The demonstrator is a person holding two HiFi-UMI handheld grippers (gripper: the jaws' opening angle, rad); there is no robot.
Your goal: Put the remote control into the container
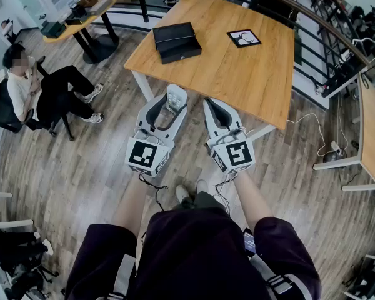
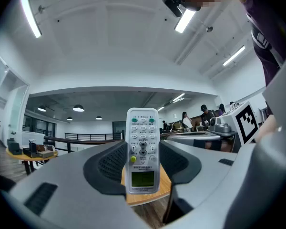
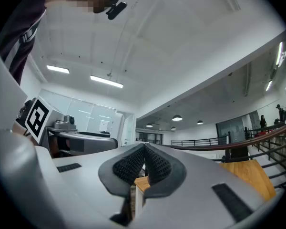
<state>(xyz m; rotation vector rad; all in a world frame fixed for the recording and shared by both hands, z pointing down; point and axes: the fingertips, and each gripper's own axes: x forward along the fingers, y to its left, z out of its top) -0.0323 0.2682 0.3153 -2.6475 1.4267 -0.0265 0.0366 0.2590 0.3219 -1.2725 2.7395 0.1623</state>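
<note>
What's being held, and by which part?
The left gripper clamps the remote by its long sides, at the display end. The right gripper is shut, empty.

Seated person (image 1: 47,89), wooden table (image 1: 237,74)

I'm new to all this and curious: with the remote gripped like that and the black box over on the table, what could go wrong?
The white plastic remote control is pinched only by its narrow sides in the left hand-held gripper, much of it jutting past the pads, so it might tilt or slip. The black rectangular container sits well back on the wooden table, so a long reach remains.
</note>
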